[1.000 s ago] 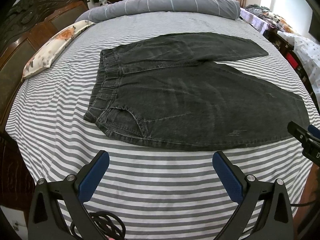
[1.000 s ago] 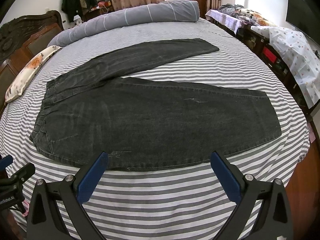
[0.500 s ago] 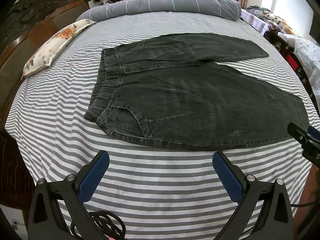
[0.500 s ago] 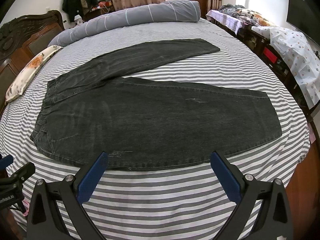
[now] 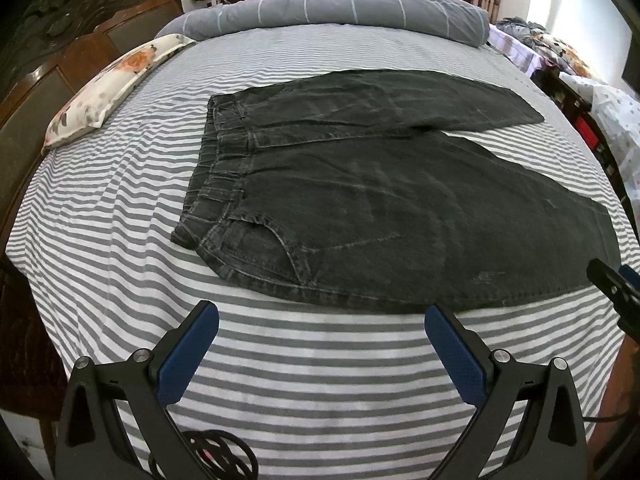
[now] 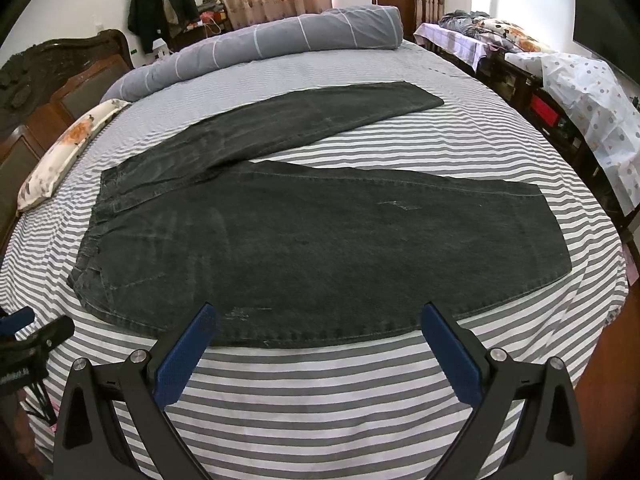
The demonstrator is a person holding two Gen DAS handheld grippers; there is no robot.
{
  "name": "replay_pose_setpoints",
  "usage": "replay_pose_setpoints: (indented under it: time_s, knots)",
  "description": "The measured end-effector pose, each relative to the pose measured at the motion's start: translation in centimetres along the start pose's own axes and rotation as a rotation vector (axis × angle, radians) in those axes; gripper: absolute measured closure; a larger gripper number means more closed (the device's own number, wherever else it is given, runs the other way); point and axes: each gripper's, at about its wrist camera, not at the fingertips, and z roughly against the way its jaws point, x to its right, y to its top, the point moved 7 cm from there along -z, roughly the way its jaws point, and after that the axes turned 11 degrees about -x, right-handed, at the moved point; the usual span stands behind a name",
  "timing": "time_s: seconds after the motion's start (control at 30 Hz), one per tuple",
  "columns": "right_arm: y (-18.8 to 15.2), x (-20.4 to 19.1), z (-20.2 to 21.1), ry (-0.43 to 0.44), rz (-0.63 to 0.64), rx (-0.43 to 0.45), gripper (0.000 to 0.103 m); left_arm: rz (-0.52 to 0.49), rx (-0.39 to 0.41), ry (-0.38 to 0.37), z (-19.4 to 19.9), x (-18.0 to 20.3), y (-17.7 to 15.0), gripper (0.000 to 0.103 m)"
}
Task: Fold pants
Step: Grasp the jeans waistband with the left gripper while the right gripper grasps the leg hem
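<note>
Black denim pants (image 5: 384, 216) lie flat on the striped bed (image 5: 312, 376), legs splayed in a V, elastic waistband to my left. My left hand-held gripper (image 5: 320, 332) and right hand-held gripper (image 6: 318, 330) hover at the near edge, both with jaws apart and empty. Risk, as I judge it: the stiff, heavy cloth may slip from a shallow pinch, or the soft sheet may be caught along with it.

The pants (image 5: 380, 200) lie flat on the bed (image 5: 320, 380), waistband to the left, legs spread to the right. A pillow (image 5: 112, 84) lies left of them by the headboard (image 5: 60, 60). A rolled quilt (image 6: 256, 48) lies across the bed's far edge behind them.
</note>
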Motion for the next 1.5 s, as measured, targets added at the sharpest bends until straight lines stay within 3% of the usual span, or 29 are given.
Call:
replay_pose_setpoints:
  time_s: [0.07,0.37,0.57,0.87,1.13,1.27,1.5]
  knots:
    - [0.0,-0.1,-0.1,0.002,0.003,0.012,0.001,0.009,0.005,-0.003,-0.3,-0.9,0.7,0.003]
    - [1.5,-0.6,-0.8,0.032,-0.004,0.04,0.001,0.055,0.001,-0.047,-2.2,-5.3,4.7,0.042]
    - [4.2,-1.8,-2.2,0.022,0.025,0.03,0.001,0.098,0.031,-0.136,-2.9,-8.8,9.4,0.061]
    - [8.8,-5.0,-6.1,0.028,0.088,0.016,0.001,0.225,0.057,-0.361,-5.7,-14.4,18.1,0.069]
    - [13.9,-8.1,-10.4,0.031,0.153,0.011,0.001,0.248,0.026,-0.389,-11.4,-17.1,23.0,0.074]
    - [16.4,-9.1,-12.5,0.034,0.157,0.015,0.001,0.229,0.019,-0.397,-14.0,-17.7,24.6,0.082]
    - [17.7,-10.6,-15.4,0.049,0.141,0.003,0.001,0.28,0.003,-0.403,-16.7,-19.3,25.2,0.083]
